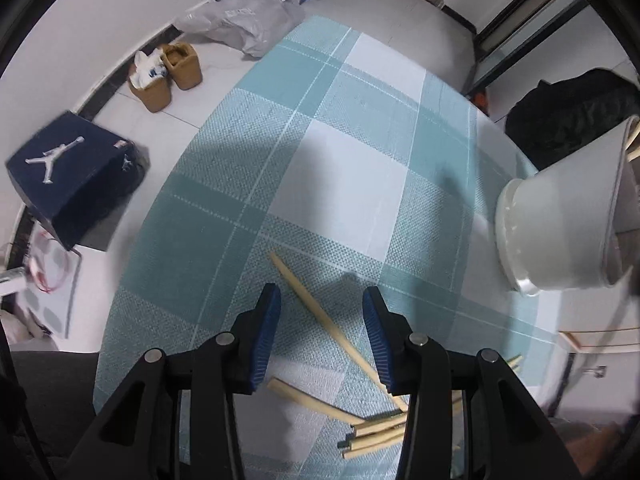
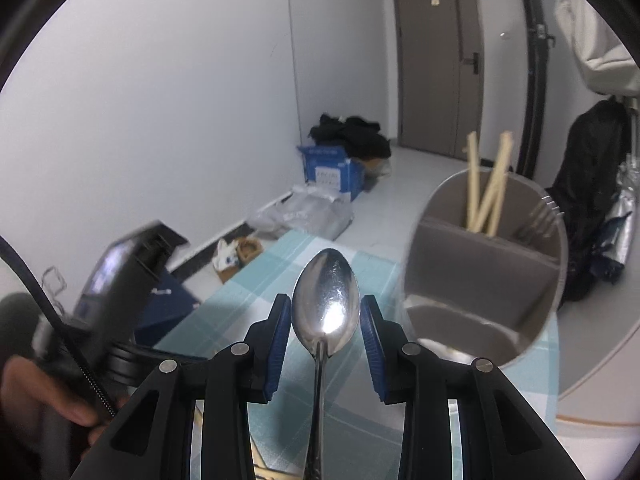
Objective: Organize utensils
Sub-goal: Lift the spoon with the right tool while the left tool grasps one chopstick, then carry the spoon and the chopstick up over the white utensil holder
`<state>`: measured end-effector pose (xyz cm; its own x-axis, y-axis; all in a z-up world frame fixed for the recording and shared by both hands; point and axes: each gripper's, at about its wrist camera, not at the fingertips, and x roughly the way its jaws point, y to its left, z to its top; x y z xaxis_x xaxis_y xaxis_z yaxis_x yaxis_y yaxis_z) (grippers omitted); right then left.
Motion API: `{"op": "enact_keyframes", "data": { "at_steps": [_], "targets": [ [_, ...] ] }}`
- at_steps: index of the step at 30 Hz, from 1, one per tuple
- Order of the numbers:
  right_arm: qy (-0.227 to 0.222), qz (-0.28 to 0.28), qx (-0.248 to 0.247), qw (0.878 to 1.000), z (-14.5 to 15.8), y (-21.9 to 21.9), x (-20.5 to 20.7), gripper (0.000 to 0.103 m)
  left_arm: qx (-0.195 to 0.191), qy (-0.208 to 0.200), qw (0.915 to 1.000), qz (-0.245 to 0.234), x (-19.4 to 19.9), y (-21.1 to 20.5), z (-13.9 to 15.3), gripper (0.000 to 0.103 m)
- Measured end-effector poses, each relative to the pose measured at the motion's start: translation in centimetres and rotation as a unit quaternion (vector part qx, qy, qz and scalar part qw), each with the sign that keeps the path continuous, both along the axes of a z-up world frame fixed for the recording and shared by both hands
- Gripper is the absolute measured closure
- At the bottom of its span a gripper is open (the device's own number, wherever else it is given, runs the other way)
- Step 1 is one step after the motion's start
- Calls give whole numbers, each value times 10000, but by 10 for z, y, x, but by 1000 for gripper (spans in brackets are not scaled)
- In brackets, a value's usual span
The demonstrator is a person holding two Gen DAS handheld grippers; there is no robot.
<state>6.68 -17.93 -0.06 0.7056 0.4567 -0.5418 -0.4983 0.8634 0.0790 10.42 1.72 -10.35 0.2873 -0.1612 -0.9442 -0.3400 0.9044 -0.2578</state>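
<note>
Right gripper [image 2: 325, 330] is carrying a metal spoon [image 2: 326, 304] — the bowl is sitting between the blue pads, though whether the jaws are actually pinching it I cannot tell. The utensil holder [image 2: 486, 268] is standing just ahead and right of it, already holding three chopsticks [image 2: 486, 196] and some forks [image 2: 540, 216]. Left gripper [image 1: 322, 334] is hanging open, empty, over loose chopsticks [image 1: 316, 304] on the checked tablecloth [image 1: 344, 184] — these are waiting to be sorted. Task looks partway done.
</note>
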Motion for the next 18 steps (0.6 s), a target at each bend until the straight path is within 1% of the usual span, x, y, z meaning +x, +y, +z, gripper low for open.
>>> {"op": "enact_keyframes", "data": {
  "at_steps": [2,4,5,8,15,18],
  "targets": [
    [-48,-25,144,9999,6,-10,-4,69,185,-12,9998,67,1,-4,0,68],
    [-117,-101,282,9995,11,-19,-9,69,561,41,9983,161,1,-7,0,79],
    [-121,-110,329,9993,13,-22,-10,69,705,58,9973,191,2,-10,1,81],
    [-150,-188,477,9986,19,-35,-14,69,991,106,9946,275,7,-12,-1,94],
    [-313,-313,570,9974,25,-54,-21,69,1247,71,9895,731,22,-17,-4,101],
    [-339,-384,624,9967,26,-61,-23,69,1187,-14,9896,818,24,-18,-4,102]
  ]
}}
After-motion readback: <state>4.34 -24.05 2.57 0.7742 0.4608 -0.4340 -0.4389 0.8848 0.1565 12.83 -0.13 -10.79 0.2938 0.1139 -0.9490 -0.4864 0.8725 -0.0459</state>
